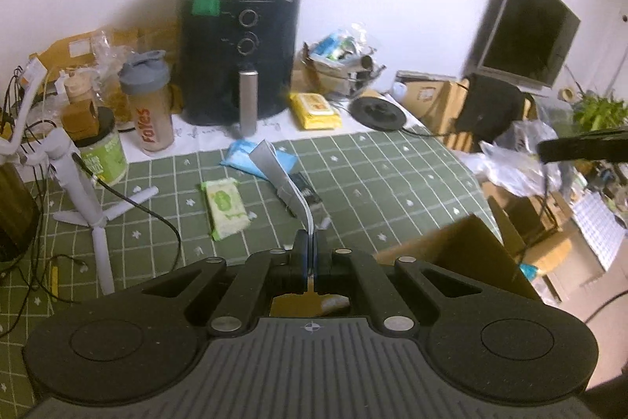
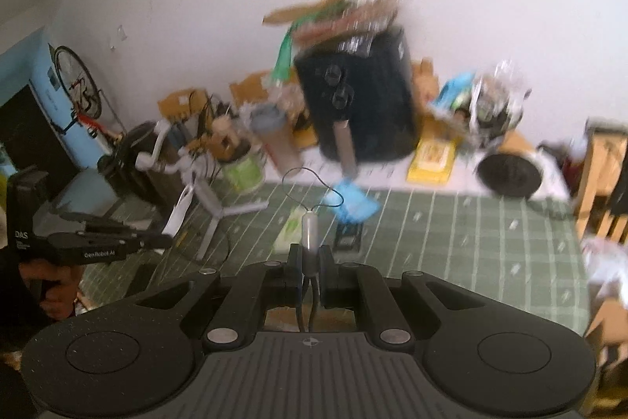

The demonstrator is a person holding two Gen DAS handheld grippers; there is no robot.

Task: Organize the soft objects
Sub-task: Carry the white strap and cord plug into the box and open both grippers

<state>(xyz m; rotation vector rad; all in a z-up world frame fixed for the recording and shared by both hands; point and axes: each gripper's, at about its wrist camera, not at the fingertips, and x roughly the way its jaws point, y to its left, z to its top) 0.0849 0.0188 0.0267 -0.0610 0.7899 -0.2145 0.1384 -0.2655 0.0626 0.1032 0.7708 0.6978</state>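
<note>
Lower centre of the left wrist view, the left gripper (image 1: pixel 313 246) is clenched on a thin white folded sheet (image 1: pixel 274 169), lifted over the green checked tablecloth (image 1: pixel 392 183). The right gripper (image 2: pixel 310 256) pinches a small grey capsule with a cord loop (image 2: pixel 309 228). Both are mid-carry; next comes a drop into the cardboard box (image 1: pixel 463 250), probably, seen only by the left camera. Farther off lie a green wipes pack (image 1: pixel 227 209) and blue pack (image 1: pixel 257 160). Only the right view shows the person's hand (image 2: pixel 51 285).

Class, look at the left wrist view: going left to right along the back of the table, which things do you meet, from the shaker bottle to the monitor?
Shaker bottle → air fryer → yellow wipes pack → black round disc → monitor.
</note>
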